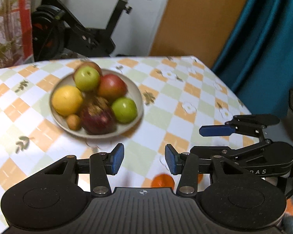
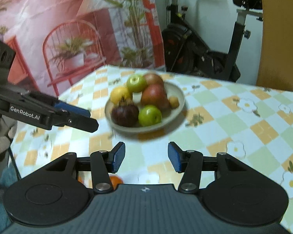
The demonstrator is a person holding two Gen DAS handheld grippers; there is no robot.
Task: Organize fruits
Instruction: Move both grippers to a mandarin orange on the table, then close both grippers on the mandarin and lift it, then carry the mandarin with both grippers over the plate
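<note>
Both tools are open and hold nothing — the left tool (image 1: 144, 159) and right tool (image 2: 146, 157) hang near the plate (image 1: 135, 89) of fruit on the worktop (image 1: 185, 89). Go slow, pick one fruit — grip it gently.

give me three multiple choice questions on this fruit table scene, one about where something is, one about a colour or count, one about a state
1. Where is the small orange fruit?
A. on the plate
B. on the tablecloth, near the grippers
C. between the left gripper's pads

2. How many green apples are on the plate?
A. one
B. two
C. four

3. What is the right gripper holding?
A. nothing, its jaws are apart and empty
B. a green apple
C. the plate's rim

Key: 1 B, it lies off the plate just ahead of the gripper bodies. 2 B, one sits at the back and one at the front. 3 A, only tablecloth shows between the pads.
</note>
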